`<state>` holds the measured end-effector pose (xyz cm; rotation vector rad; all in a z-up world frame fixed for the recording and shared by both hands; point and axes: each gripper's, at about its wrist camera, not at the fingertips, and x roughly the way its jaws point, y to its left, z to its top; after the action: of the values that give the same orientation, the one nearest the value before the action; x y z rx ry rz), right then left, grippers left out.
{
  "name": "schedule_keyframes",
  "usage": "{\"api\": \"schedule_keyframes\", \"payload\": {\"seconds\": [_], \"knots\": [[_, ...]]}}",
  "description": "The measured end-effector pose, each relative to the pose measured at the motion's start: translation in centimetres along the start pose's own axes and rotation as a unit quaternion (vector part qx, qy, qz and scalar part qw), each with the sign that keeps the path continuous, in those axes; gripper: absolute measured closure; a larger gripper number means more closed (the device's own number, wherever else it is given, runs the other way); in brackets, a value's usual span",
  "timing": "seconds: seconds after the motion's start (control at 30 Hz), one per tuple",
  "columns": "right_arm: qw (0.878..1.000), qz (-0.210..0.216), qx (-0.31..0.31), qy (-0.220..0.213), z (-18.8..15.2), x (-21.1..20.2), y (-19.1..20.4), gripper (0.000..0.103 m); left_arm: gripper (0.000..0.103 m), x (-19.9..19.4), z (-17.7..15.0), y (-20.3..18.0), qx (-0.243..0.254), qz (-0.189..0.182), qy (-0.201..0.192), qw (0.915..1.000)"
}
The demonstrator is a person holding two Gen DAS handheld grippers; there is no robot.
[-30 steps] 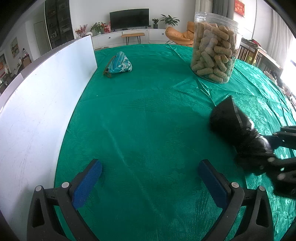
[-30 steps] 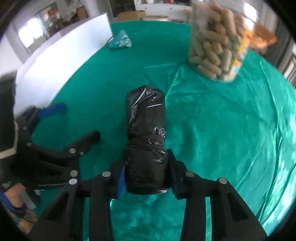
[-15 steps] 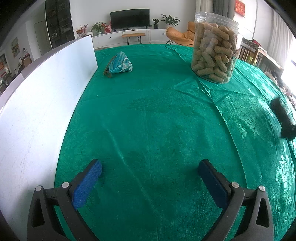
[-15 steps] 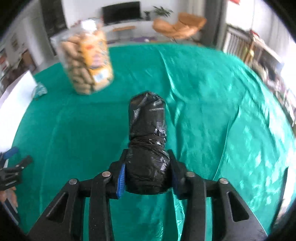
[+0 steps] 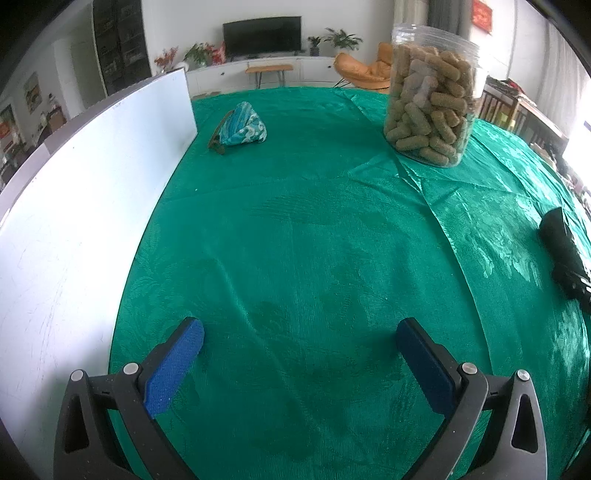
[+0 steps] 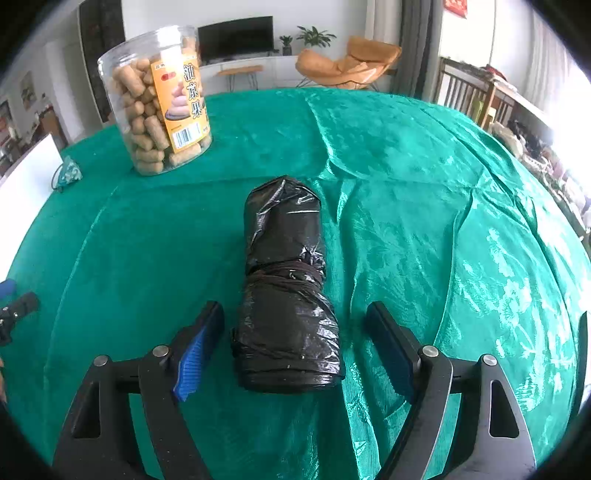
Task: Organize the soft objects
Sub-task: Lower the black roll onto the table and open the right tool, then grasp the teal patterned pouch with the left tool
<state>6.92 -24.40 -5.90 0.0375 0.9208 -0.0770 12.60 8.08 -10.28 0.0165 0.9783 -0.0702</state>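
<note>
Right gripper (image 6: 295, 332) jaws just opened wide, pads clear of black bag roll (image 6: 284, 288). Roll lay flat on green cloth (image 6: 424, 229) between them, likely set down deliberately, right of snack jar (image 6: 159, 99). Left gripper (image 5: 301, 354) gaped empty, parked clear.

A home living room, by the furnishings. At twelve o'clock, a flat television (image 5: 261, 35) over a long white cabinet (image 5: 258, 72), potted plants (image 5: 341, 38) alongside. Toward one o'clock, an orange lounge chair (image 6: 347, 62); toward ten, dark shelving (image 5: 122, 48). In the foreground, a green satin tablecloth (image 5: 314, 240) carrying a clear snack jar (image 5: 432, 110).
</note>
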Motion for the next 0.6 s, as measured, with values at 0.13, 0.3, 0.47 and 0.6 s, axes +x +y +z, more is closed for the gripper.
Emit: {"api": "schedule_keyframes", "payload": {"seconds": [0.13,0.3,0.47,0.6], "knots": [[1.0,0.0,0.0,0.0,-0.1,-0.2,-0.1,0.021,0.0,-0.2,3.2,-0.5,-0.015,-0.009,-0.006,0.9998],[1.0,0.0,0.0,0.0,-0.1,-0.2,-0.1,0.021,0.0,1.6,10.2,0.1,-0.019,0.042,-0.044,0.998],[1.0,0.0,0.0,0.0,-0.1,-0.2,-0.1,0.021,0.0,6.0,16.1,1.8,0.006,0.081,-0.047,0.9956],[1.0,0.0,0.0,-0.001,-0.1,-0.2,-0.1,0.021,0.0,10.0,17.9,3.5,-0.005,0.05,-0.023,0.9985]]}}
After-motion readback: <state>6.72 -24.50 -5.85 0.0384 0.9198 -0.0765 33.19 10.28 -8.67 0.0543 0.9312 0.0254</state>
